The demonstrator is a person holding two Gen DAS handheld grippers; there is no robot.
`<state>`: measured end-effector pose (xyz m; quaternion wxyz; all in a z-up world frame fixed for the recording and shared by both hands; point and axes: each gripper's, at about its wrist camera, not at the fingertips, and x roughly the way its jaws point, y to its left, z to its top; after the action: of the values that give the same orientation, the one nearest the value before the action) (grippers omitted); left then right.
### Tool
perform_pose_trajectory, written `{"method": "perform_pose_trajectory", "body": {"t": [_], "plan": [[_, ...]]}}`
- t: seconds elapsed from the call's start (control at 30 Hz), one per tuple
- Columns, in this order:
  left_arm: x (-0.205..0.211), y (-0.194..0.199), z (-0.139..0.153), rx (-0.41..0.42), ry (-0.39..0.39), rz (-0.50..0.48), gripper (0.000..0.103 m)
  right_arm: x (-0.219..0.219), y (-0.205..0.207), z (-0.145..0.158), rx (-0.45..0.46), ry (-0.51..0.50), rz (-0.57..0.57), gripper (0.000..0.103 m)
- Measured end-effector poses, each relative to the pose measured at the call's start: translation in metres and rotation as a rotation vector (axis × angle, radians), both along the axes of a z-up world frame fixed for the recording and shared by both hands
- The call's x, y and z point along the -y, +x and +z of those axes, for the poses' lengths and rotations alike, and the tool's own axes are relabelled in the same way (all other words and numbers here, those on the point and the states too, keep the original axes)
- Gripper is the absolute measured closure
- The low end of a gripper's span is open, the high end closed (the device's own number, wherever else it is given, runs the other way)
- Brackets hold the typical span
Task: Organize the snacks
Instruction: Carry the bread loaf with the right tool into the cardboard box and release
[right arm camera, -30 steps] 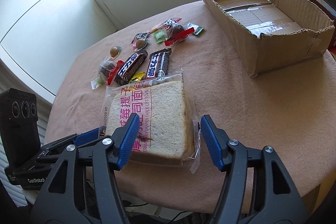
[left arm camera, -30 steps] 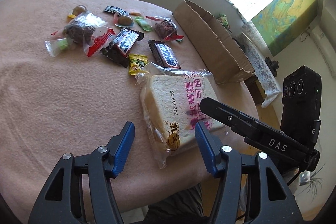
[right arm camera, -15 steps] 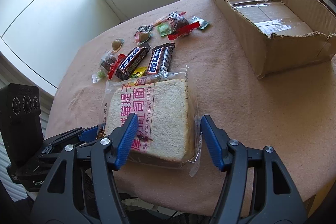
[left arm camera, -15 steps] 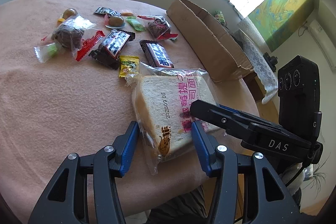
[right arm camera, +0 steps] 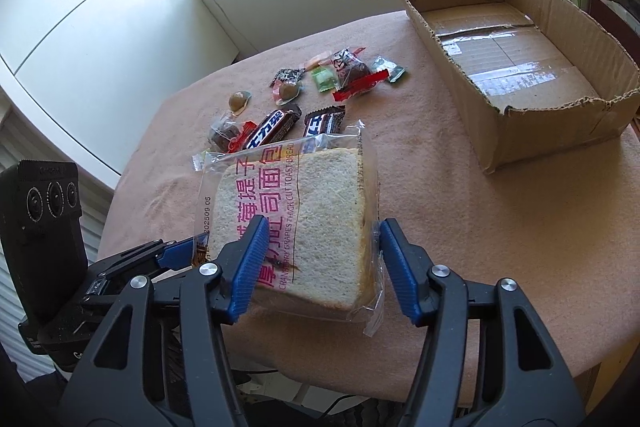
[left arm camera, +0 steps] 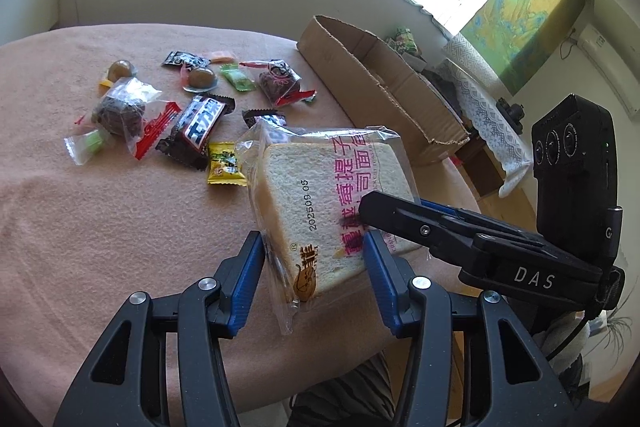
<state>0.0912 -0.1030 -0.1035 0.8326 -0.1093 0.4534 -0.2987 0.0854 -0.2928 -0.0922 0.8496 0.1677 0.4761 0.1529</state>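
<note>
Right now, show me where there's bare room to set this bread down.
Free: the box floor, with nothing in it; the cloth strip between bread and box; the wide stretch of cloth on the bread's other side, away from the box. Crowded: the candy cluster just behind the bread.

The bread bag point(right arm camera: 296, 223) carries pink Chinese characters, the English line "CRANBERRY GRAPES THICK CUT TOAST BREAD" and the printed number "202509 05", which shows in both views. White letters "DAS" stand on the black body of the right gripper point(left arm camera: 534, 277) as seen from the left wrist. The chocolate bar point(right arm camera: 272, 128) bears white Chinese characters, too small to read surely.
</note>
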Motion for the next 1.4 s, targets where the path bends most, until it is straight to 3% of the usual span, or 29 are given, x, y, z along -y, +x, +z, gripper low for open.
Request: {"method": "perform_pose_trajectory", "body": {"t": [0.43,0.63,0.9,1.4], "plan": [[0.044,0.034,0.048,0.129,-0.012,-0.056,0.054,0.04,0.022,0.054,0.114,-0.014,-0.053,0.043],[0.078,0.056,0.059,0.15,-0.025,-0.099,0.054,0.07,0.036,0.071,0.148,-0.031,-0.109,0.043],[0.123,0.076,0.06,0.163,0.007,-0.158,0.054,0.118,0.056,0.068,0.141,-0.024,-0.174,0.043],[0.167,0.099,0.045,0.142,0.079,-0.199,0.052,0.157,0.083,0.043,0.09,-0.049,-0.23,0.043]]}}
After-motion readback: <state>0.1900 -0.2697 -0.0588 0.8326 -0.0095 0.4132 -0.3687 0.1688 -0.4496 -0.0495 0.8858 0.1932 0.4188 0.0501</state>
